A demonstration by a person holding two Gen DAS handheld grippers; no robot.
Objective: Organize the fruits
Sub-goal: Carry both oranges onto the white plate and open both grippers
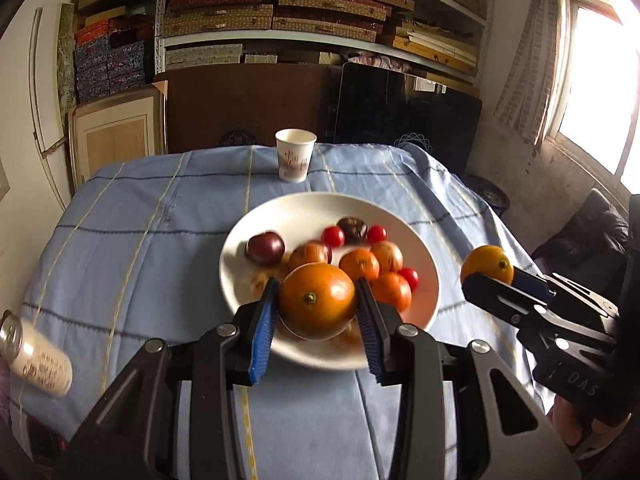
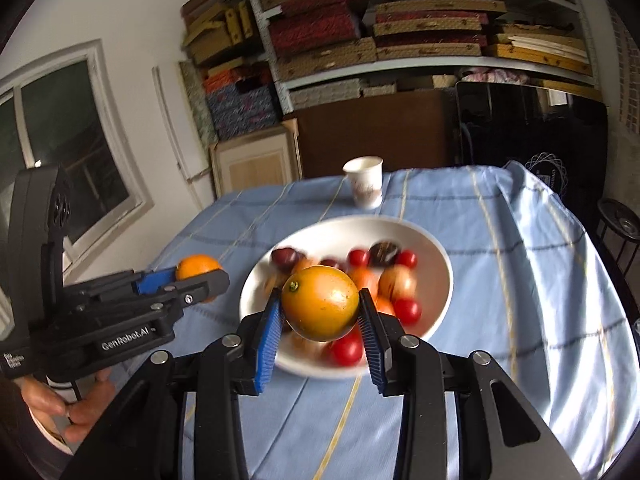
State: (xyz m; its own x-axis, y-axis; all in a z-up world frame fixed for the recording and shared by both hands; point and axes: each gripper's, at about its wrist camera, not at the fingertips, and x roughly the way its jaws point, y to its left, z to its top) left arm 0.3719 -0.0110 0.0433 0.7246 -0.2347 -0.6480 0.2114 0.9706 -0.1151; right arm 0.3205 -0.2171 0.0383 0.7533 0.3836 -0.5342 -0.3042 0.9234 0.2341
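Each gripper holds an orange above a white plate (image 1: pixel 240 276) of mixed fruit on the blue checked cloth. My left gripper (image 1: pixel 318 304) is shut on one orange (image 1: pixel 316 300), its blue pads pressing both sides. In the right wrist view my right gripper (image 2: pixel 320 308) is shut on a second orange (image 2: pixel 320 302). The right gripper (image 1: pixel 490 276) and its orange (image 1: pixel 486 262) show at the right edge of the left wrist view. Small oranges (image 1: pixel 360 264), cherry tomatoes (image 1: pixel 333 236) and dark plums (image 1: pixel 265 246) lie on the plate (image 2: pixel 436 276).
A paper cup (image 1: pixel 295 154) stands at the table's far edge. A white can (image 1: pixel 36 356) lies at the left near edge of the cloth. Shelves of boxes, a brown board and a black panel stand behind the table. A hand (image 2: pixel 80 404) grips the left gripper's handle.
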